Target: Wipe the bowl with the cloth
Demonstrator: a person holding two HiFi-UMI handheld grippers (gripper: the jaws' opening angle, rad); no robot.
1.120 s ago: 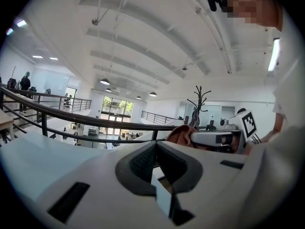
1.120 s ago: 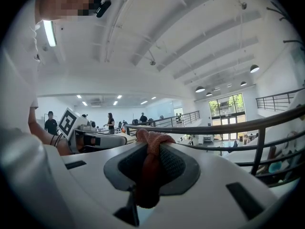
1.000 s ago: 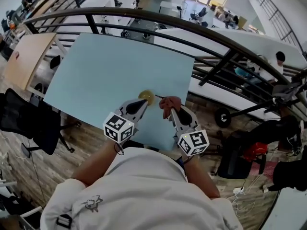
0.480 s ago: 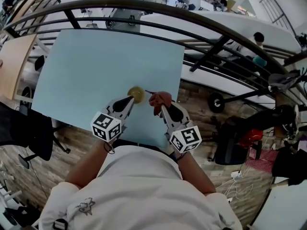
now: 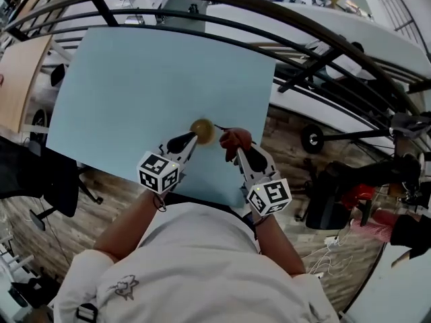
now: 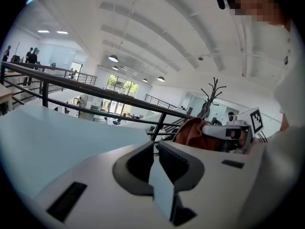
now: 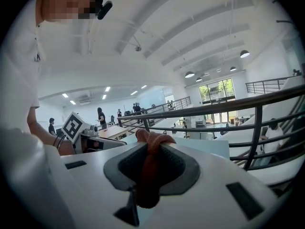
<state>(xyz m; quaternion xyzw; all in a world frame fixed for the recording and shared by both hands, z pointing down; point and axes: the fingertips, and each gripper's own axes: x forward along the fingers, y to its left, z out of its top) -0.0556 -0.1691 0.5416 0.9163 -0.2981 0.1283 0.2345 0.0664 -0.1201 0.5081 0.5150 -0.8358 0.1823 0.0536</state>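
A small yellow bowl (image 5: 203,130) sits on the light blue table (image 5: 148,79) near its front edge. The tips of my left gripper (image 5: 192,138) are at the bowl's near rim. In the left gripper view, the left gripper (image 6: 156,149) has just been opening: its jaws stand a narrow gap apart, only table shows between them, and the bowl is hidden. My right gripper (image 5: 237,151) is just right of the bowl, shut on a bunched reddish cloth (image 5: 236,138). The right gripper view shows the cloth (image 7: 148,171) pinched between the right gripper's (image 7: 151,149) pads, sticking up past the tips.
A dark metal railing (image 5: 316,66) curves behind the table, with a drop to a lower floor beyond it. A black chair (image 5: 40,180) stands at the table's left front corner. The person's body is close against the front edge.
Both grippers have come lower over the table's front part. The bowl stays at the left tips and the cloth stays in the right gripper.
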